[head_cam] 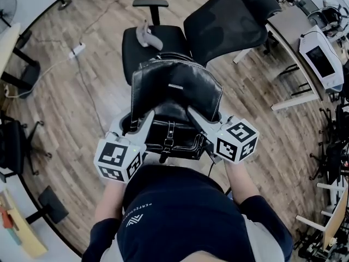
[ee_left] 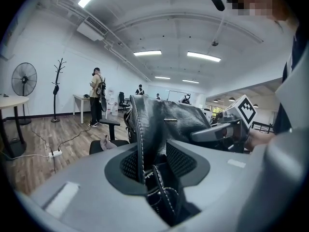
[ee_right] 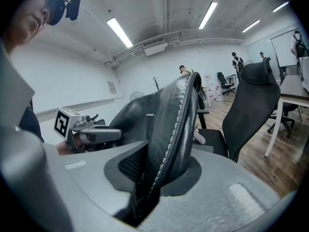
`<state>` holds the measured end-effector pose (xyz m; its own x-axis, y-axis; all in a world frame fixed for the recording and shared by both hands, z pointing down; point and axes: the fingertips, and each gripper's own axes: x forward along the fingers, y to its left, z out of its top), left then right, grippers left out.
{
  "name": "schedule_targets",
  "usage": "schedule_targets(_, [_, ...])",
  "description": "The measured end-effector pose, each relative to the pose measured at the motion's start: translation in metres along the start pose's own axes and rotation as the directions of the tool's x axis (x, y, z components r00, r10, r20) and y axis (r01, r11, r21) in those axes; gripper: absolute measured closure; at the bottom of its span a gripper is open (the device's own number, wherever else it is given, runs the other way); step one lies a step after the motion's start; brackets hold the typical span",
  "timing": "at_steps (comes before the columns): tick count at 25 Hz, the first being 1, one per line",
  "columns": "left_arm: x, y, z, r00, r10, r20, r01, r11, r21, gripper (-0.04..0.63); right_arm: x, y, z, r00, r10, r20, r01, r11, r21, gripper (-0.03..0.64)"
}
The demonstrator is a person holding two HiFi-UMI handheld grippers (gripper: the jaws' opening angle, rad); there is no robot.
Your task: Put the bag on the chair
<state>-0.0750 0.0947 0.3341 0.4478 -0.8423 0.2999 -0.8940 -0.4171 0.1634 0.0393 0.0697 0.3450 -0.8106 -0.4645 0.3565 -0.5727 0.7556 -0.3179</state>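
Note:
A black leather bag [head_cam: 175, 89] with white stitching hangs between both grippers, just in front of a black office chair [head_cam: 163, 40]. My left gripper [head_cam: 138, 125] is shut on the bag's left edge, seen close in the left gripper view as a stitched leather edge [ee_left: 141, 144] between the jaws. My right gripper [head_cam: 195, 118] is shut on the bag's right edge [ee_right: 176, 129]. The chair's seat lies beyond the bag with a small grey object [head_cam: 147, 36] on it. Its mesh backrest [head_cam: 229, 21] leans to the right. The bag's lower part with buckles [head_cam: 170, 135] faces me.
A desk [head_cam: 294, 29] with a white device [head_cam: 322, 59] stands at the right. A power strip [head_cam: 77, 50] and cable lie on the wood floor at the left. Another chair [head_cam: 16, 146] stands at the left edge. People [ee_left: 97, 95] stand far off.

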Motion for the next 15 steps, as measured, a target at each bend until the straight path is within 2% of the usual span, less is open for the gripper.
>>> schedule_targets(7, [0.037,0.055,0.069,0.999,-0.027,0.047,0.026,0.999,0.027,0.453,0.048,-0.025,0.081,0.999,0.001,0.036,0.001,0.999,-0.053,0.552])
schedule_targets(15, [0.074,0.107,0.127,0.993,-0.06,0.105,0.052,0.996,0.079,0.453,0.094,-0.05,0.148,0.998,-0.033,0.062,0.039,0.993,-0.113,0.551])
